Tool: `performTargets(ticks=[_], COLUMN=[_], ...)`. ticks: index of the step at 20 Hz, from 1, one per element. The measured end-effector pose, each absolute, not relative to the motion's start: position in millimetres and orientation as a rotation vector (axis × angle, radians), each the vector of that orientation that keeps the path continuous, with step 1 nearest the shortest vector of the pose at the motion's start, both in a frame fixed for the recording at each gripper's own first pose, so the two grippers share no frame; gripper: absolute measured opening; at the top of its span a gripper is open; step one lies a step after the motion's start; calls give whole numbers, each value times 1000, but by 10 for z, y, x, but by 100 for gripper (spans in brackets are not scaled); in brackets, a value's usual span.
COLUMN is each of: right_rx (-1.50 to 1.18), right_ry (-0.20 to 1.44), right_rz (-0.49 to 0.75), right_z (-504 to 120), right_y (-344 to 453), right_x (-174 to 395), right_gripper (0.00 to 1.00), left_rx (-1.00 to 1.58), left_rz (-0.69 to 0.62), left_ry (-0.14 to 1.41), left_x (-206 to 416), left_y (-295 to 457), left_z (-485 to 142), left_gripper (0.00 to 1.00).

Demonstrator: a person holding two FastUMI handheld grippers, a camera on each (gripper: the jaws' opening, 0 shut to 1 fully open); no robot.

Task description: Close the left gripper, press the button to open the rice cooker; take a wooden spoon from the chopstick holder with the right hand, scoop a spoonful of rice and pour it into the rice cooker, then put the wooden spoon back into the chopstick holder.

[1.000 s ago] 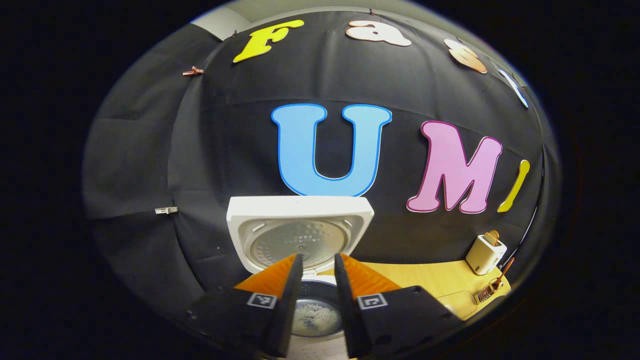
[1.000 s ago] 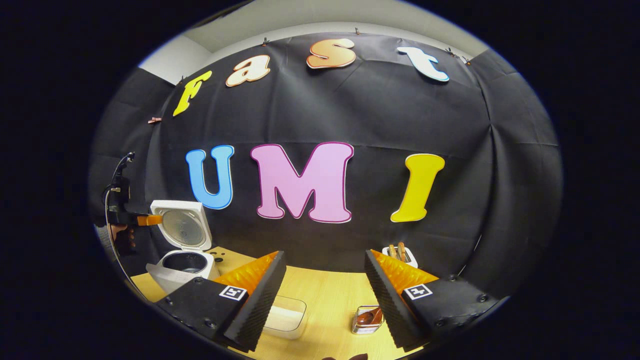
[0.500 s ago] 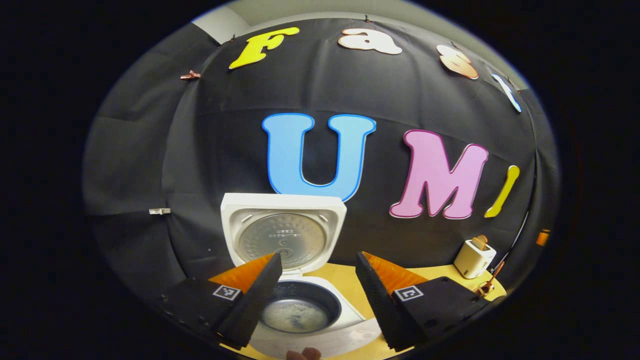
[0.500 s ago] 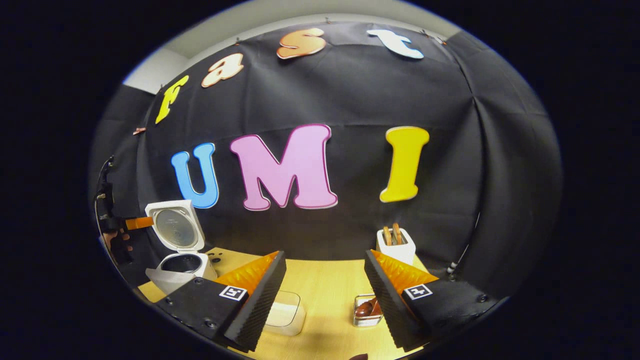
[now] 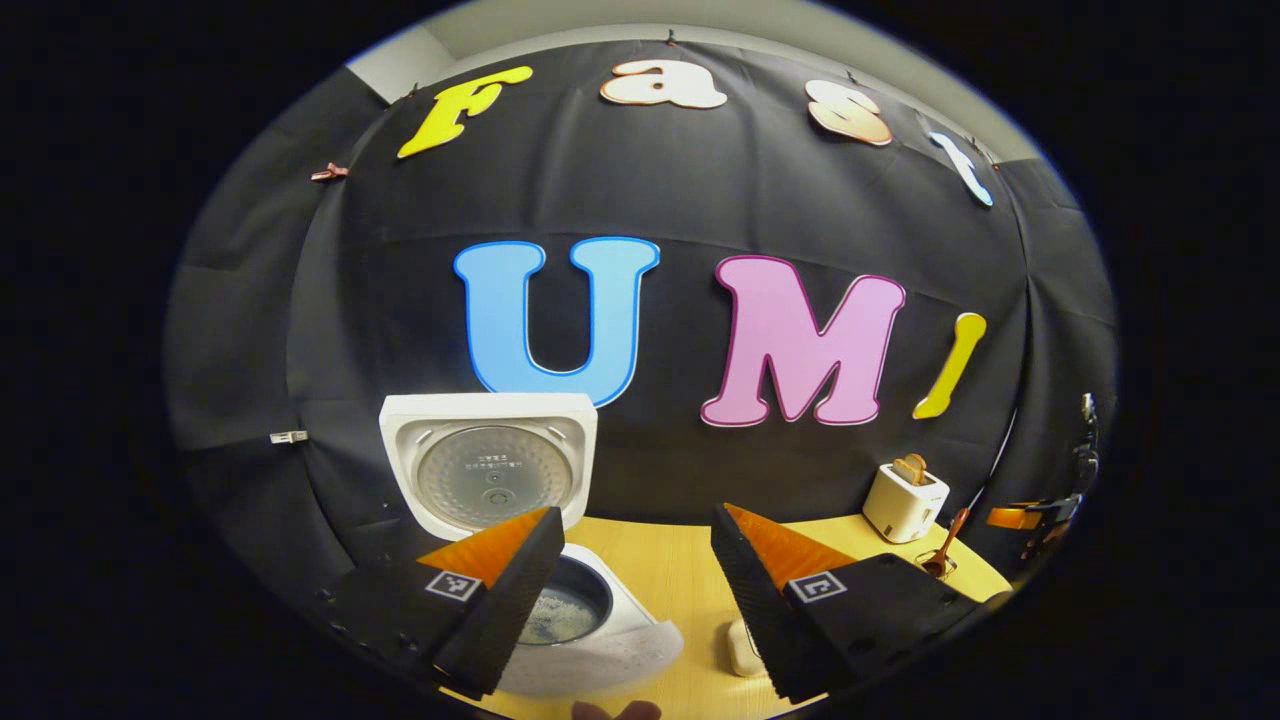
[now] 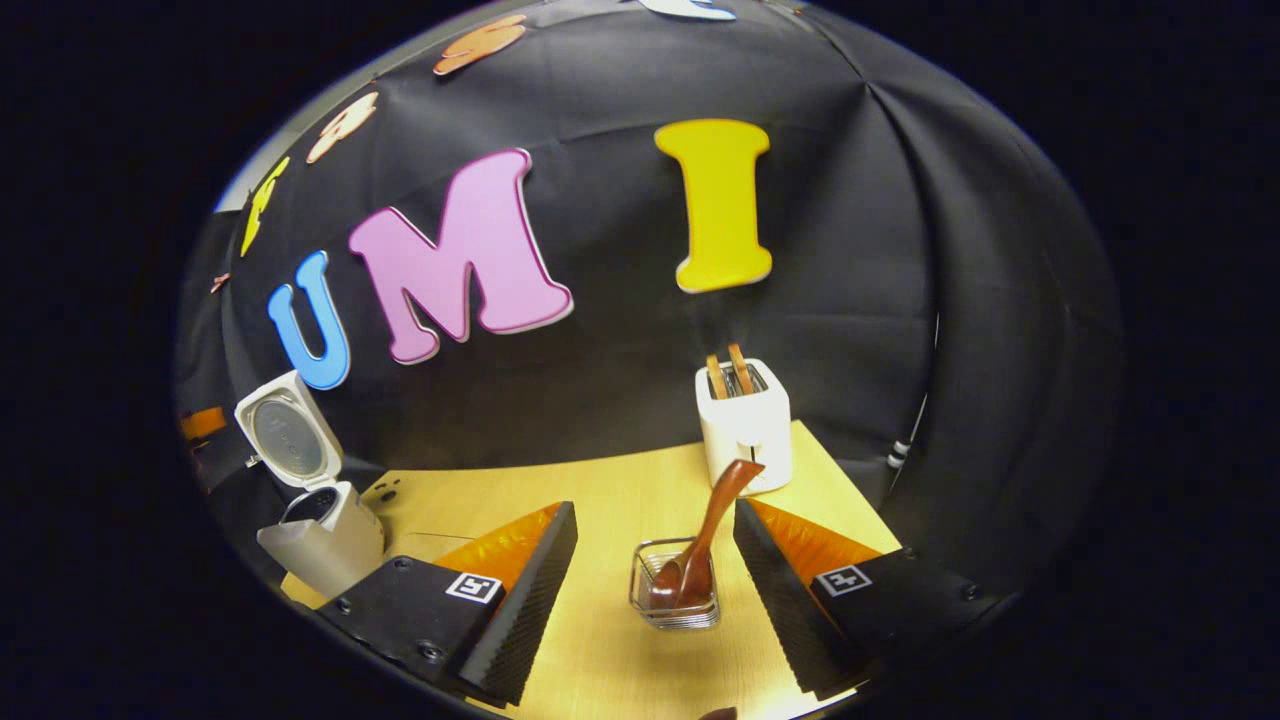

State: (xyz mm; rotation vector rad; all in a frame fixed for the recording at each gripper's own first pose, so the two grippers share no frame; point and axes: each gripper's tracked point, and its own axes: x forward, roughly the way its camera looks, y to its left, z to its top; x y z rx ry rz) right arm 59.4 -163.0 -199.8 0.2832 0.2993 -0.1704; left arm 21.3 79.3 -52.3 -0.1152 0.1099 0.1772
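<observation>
The white rice cooker stands with its lid up and some rice in the inner pot. My left gripper is open and held above and in front of it, with nothing between the fingers. In the right gripper view the wooden spoon leans in the clear glass chopstick holder on the table. My right gripper is open just short of the holder, and the spoon's handle rises between its fingers, touching neither. The open cooker sits far to the left there.
A white toaster with two slices stands behind the holder, near the back edge of the wooden table. In the left gripper view the toaster and the spoon are at the right, and a pale container's corner shows by the cooker.
My left gripper went from nearly shut to open and swung right, away from the cooker. My right gripper tipped down and closed in on the holder and spoon.
</observation>
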Motion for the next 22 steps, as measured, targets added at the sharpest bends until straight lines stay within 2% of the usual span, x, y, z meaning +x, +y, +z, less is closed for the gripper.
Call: performTargets(ticks=[8, 14, 16, 18, 20, 21, 22], right_rx=[331, 401, 412, 421, 422, 419, 417], right_ry=[389, 393, 383, 387, 400, 412, 427], right_rz=[-143, -130, -140, -145, -161, -181, -197], right_z=[-2826, -3138, -3166, -3225, -3297, -3351, -3407], right_y=[-1817, -1843, -1884, -1895, -1913, -1936, -1961], right_x=[1180, 1603, 1745, 1864, 1926, 1946, 1921], right_gripper=[97, 95, 82, 73, 73, 57, 55], left_rx=[-85, -70, -61, -61, -68, -72, -73], left_rz=[187, 215, 226, 241, 261, 272, 280], left_ry=[154, 215, 231, 244, 254, 258, 260], left_x=[222, 206, 188, 165, 138, 118, 94], left_y=[372, 229, 223, 232, 271, 291, 304], left_z=[-605, -778, -825, -858, -890, -897, -908], left_gripper=[95, 95, 95, 95, 95, 95, 95])
